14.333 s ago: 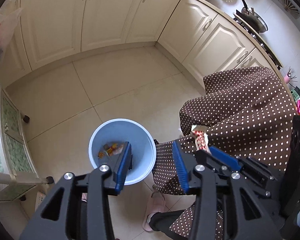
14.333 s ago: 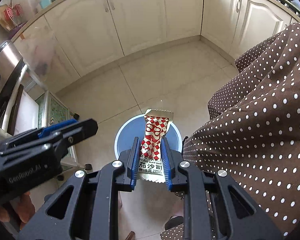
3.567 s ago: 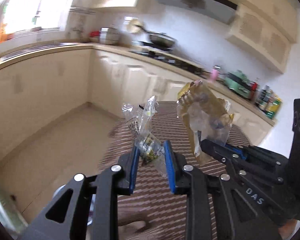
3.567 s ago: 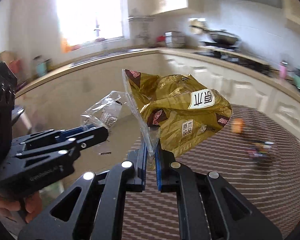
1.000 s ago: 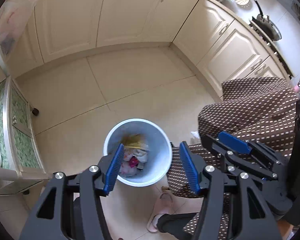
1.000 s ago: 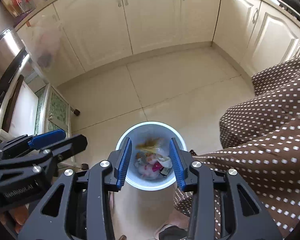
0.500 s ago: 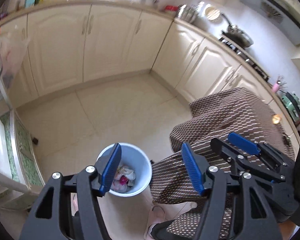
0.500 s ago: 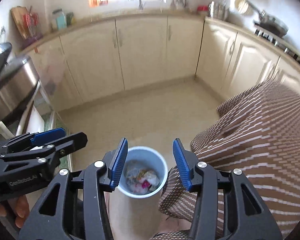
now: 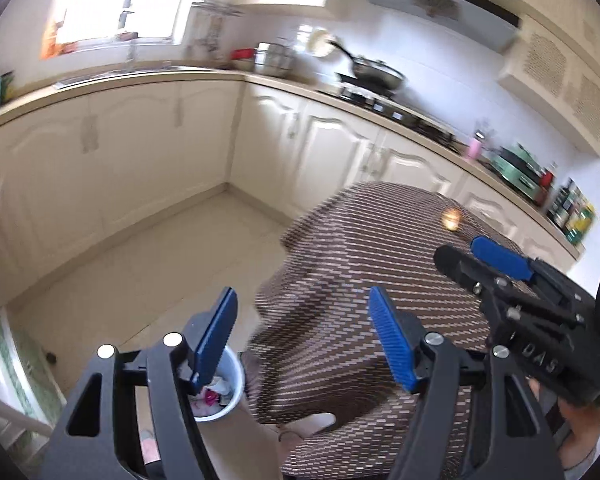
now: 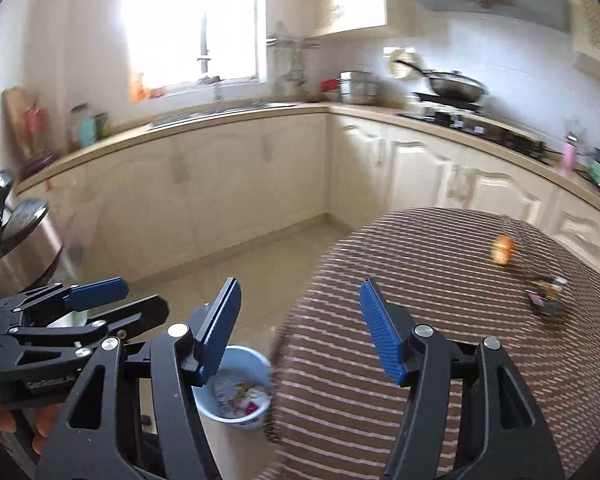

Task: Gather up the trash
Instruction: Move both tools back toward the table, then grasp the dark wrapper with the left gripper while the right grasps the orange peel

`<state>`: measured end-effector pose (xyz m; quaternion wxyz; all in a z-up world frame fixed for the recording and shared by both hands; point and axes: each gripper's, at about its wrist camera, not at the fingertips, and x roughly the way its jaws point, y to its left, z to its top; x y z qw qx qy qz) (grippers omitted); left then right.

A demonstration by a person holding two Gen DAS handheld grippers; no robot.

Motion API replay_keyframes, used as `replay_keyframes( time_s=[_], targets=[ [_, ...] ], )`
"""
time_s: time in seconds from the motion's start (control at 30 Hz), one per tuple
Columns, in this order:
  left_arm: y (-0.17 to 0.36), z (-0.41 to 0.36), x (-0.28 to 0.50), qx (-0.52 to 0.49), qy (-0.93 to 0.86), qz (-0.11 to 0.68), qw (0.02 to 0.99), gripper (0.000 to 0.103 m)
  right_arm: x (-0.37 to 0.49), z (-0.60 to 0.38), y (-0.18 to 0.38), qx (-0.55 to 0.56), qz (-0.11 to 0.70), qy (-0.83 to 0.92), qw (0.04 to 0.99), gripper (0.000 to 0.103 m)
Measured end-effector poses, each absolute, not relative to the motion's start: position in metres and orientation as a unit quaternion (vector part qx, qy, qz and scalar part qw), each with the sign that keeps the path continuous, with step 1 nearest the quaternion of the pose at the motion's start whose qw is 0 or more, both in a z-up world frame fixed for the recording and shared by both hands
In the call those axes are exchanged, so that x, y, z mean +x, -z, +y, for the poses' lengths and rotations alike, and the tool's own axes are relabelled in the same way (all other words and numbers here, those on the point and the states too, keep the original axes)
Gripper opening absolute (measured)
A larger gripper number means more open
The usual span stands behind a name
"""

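Note:
Both grippers are open and empty, held above the near edge of a round table with a brown dotted cloth [image 9: 340, 320] [image 10: 440, 280]. My left gripper [image 9: 304, 336] shows in its own view and at the left of the right wrist view [image 10: 112, 300]. My right gripper [image 10: 300, 328] shows at the right of the left wrist view [image 9: 476, 256]. A light blue bin [image 10: 260, 412] [image 9: 236, 396] with wrappers inside stands on the floor below the table edge. An orange wrapper [image 10: 503, 250] [image 9: 451, 218] and a dark crumpled wrapper [image 10: 546, 294] lie on the far side of the table.
Cream cabinets [image 10: 220, 192] and a countertop run around the room, with a sink under the window and a wok on the stove [image 10: 456, 88]. A steel pot [image 10: 24, 240] stands at the left. The floor is beige tile [image 9: 160, 264].
Both cameras have tilted up from the bin toward the table and kitchen. Both grippers stay open and empty. The bin has dropped to the bottom of both views.

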<state>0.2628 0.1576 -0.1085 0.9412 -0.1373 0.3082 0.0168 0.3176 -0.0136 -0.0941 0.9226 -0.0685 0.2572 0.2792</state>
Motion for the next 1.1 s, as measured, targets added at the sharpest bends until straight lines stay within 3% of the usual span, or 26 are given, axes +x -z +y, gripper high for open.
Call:
replay_keyframes(
  time_s=[0.5,1.1],
  targets=[
    [0.117,-0.007,0.357,-0.048,0.121,0.367,0.921,0.067,0.37,-0.22,0.121,0.022,0.299,-0.09,0.95,0.065],
    [0.138,-0.174,0.476,0.129,0.189,0.376,0.898,0.067,0.42,-0.317,0.134,0.065,0.309,-0.009,0.949,0.074]
  ],
)
